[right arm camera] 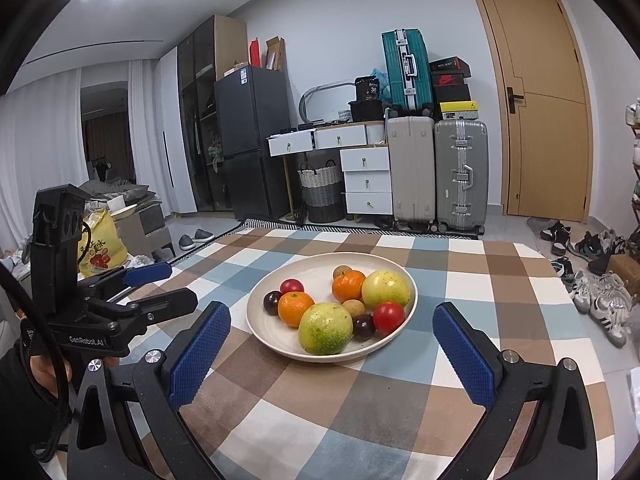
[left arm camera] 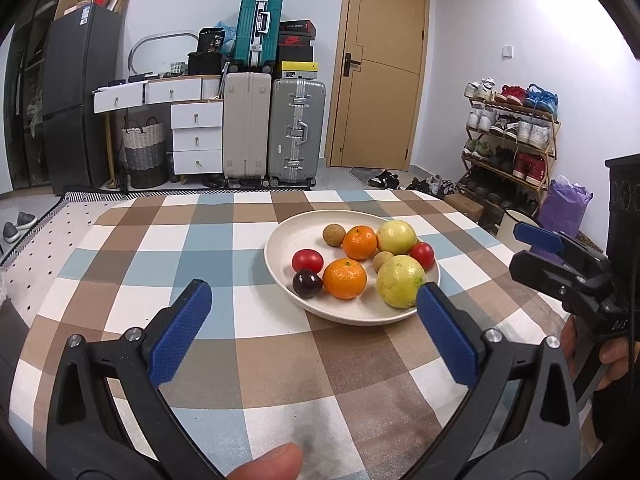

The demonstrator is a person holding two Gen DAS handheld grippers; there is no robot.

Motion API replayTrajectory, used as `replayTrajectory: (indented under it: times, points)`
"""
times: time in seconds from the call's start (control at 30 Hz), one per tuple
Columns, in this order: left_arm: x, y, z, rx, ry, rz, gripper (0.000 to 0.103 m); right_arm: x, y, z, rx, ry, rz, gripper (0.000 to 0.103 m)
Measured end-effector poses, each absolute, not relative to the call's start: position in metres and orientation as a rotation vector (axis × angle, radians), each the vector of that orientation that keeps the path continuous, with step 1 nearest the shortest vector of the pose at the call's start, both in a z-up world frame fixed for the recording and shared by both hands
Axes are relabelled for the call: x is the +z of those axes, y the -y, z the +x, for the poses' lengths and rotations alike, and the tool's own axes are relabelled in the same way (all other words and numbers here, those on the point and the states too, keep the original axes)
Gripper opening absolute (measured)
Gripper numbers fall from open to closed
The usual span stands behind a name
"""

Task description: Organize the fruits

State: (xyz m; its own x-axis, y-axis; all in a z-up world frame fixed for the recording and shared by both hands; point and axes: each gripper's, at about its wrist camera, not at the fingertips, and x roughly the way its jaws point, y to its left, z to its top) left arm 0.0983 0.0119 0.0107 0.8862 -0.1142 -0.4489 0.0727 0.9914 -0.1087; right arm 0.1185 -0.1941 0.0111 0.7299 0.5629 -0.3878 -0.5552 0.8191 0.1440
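Right wrist view: the fruits [right arm camera: 332,312] all lie heaped in the white plate [right arm camera: 268,334] on the checked bench [right arm camera: 400,400]. Both grippers, left [left arm camera: 314,296] and right [right arm camera: 332,322], hover before it with fingers spread, empty (presumably ready to pick or just finished).

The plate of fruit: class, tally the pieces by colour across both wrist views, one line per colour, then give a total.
On the white plate:
Orange: 2
Yellow-green: 2
Red: 2
Brown: 2
Dark purple: 2
Total: 10
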Motion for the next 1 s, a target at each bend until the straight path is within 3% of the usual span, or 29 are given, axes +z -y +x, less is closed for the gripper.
replayTrajectory:
  times: [1.0]
  points:
    - [0.0075, -0.0097, 0.0986, -0.094, -0.474, -0.075, 0.102, 0.0081, 0.1900, 0.1131, 0.622, -0.410, 0.004, 0.103]
